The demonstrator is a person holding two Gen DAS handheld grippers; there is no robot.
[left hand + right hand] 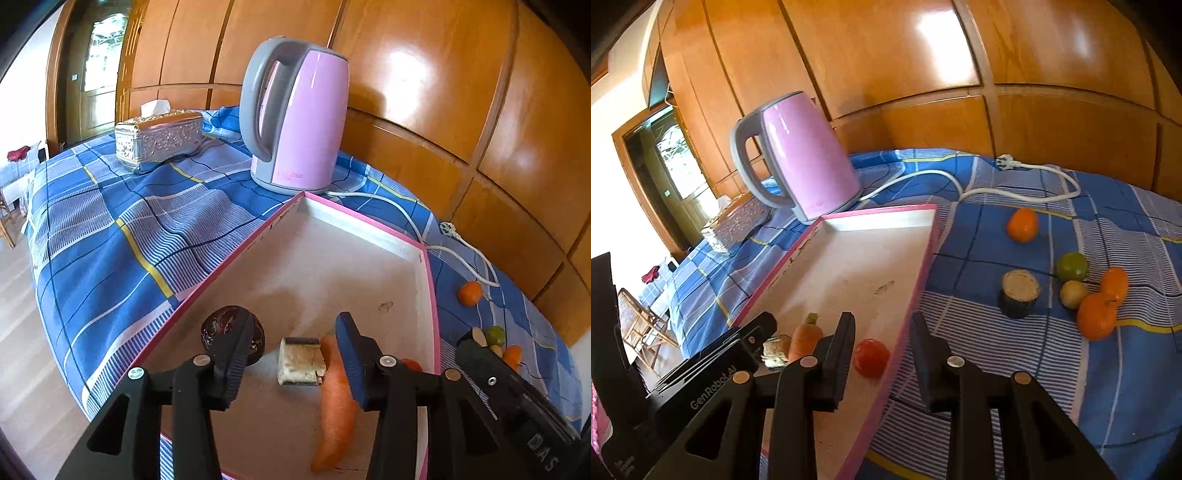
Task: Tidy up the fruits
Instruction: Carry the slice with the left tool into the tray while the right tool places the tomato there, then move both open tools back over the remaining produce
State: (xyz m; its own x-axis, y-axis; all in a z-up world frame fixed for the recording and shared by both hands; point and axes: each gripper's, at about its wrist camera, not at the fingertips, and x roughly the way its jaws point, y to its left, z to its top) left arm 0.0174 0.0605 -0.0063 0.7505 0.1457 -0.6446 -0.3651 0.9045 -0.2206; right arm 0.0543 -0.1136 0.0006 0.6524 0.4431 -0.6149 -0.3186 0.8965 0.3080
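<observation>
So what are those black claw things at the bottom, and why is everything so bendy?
Those are fingers on two hand-held grabbers. A person holds one in each hand. Each grabber carries a wide-angle camera, which bends the picture. One picture looks along the left gripper, the other along the right gripper. Both are open and hold nothing. Below them is a pink-edged tray on a blue checked cloth. In the tray lie a carrot, a sushi-like roll, a dark round thing and a red tomato-like fruit. Outside it lie several oranges, a green fruit and another roll. Behind stand a pink kettle and a silver tissue box.
</observation>
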